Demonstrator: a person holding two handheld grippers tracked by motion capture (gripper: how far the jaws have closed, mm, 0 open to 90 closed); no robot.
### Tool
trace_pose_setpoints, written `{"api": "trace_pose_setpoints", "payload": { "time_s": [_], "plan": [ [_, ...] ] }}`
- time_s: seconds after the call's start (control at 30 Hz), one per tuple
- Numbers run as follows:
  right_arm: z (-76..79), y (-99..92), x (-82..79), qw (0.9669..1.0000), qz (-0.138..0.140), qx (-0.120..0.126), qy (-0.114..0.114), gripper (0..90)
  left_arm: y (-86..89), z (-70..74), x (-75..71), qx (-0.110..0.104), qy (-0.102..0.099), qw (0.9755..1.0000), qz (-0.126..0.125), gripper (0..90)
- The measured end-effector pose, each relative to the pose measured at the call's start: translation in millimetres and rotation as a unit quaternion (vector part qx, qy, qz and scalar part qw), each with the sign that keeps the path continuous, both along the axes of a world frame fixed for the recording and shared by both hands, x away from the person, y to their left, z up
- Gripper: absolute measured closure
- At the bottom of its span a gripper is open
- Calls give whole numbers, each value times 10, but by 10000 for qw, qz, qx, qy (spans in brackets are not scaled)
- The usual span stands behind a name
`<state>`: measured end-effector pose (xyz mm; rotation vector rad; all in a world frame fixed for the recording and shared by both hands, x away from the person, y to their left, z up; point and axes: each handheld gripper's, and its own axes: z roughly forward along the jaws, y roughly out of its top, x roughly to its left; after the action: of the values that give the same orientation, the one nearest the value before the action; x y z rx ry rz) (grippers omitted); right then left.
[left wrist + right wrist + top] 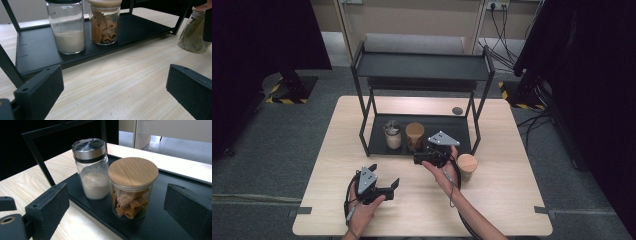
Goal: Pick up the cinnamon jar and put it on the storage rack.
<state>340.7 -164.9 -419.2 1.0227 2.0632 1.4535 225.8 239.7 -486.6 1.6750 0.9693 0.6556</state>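
Right gripper view shows my right claw [117,207] spread apart, the unlabelled wooden-lidded jar [131,190] centre frame between its jaws, ungripped.

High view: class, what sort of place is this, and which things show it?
Probably a lab or test room staged as a kitchen. A wooden table stands on grey carpet, dark camera stands with hazard-striped bases flank it, and a black shelf rack holds spice jars.
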Motion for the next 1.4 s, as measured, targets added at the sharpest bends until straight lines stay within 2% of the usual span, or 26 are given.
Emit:
{"api": "trace_pose_setpoints", "payload": {
  "time_s": [0.9,1.4],
  "plan": [
    [-113,-154,-210,9997,195,139,58,67,-3,1,-1,7,-2,10000,4,9],
    [-181,-179,-305,9995,280,152,91,67,-3,2,0,-2,11,10000,27,9]
  ]
}}
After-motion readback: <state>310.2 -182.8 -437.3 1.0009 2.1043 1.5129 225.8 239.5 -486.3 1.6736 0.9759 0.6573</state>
